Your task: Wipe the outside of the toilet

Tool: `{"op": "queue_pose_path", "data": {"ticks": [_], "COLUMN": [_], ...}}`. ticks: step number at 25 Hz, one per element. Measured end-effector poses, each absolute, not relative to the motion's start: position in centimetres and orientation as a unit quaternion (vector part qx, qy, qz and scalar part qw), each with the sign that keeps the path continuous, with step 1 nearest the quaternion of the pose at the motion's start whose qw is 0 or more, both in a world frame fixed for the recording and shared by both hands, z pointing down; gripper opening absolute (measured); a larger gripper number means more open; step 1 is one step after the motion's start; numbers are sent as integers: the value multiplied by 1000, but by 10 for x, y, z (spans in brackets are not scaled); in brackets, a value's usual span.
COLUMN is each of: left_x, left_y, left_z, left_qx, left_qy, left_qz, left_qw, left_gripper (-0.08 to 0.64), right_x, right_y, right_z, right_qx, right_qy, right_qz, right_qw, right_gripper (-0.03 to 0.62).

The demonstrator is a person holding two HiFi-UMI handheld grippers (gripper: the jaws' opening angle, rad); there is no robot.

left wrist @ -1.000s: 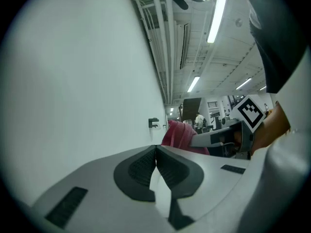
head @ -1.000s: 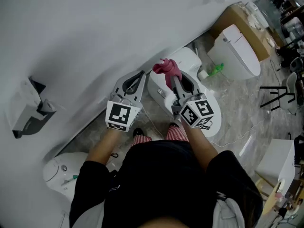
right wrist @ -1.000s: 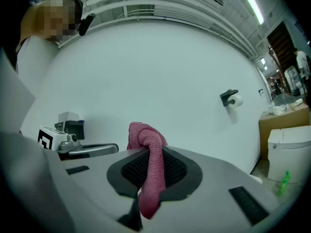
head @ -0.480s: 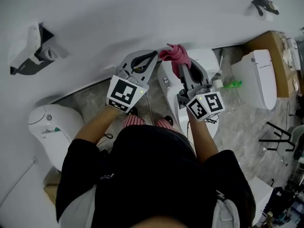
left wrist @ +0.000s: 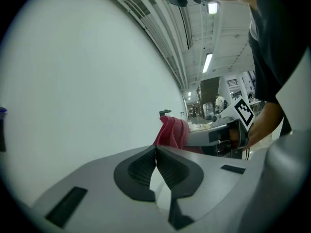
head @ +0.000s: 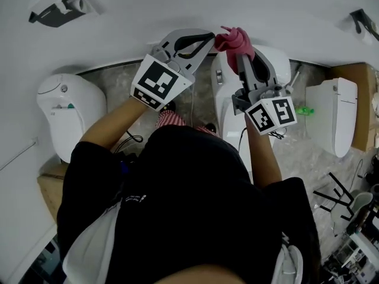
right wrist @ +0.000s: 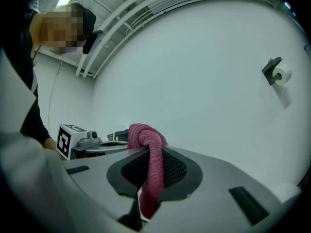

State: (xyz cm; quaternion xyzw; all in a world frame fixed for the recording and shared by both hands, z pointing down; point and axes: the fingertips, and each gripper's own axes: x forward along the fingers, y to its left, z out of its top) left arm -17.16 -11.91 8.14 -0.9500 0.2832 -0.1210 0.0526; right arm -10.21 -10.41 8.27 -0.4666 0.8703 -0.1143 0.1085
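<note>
The right gripper (head: 241, 53) was closed on the pink cloth (right wrist: 154, 169) — soft and limp, probably best pinched by a bunch; the left gripper (left wrist: 156, 152), jaws together, held nothing. The toilet (head: 278, 64) stood below, by the wall (head: 177, 5)

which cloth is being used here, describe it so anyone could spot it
Of the three white toilets along the wall, find the middle toilet. Above it the right gripper is shut on a bunched cloth, plain pink; the left gripper beside it holds nothing.
</note>
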Motion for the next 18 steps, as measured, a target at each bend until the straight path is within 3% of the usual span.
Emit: {"op": "queue_pose_path", "data": {"ticks": [18], "left_x": [-250], "left_y": [-90], "left_z": [65], "left_qx": [-927], "left_qy": [345], "left_qz": [-143], "left_qw": [19], "left_gripper": [9], "right_x": [-185], "right_y": [-77], "right_z": [76], "right_qx": [-345], "right_qy": [924], "right_qz": [-129], "right_qw": [102], "right_gripper": [55]}}
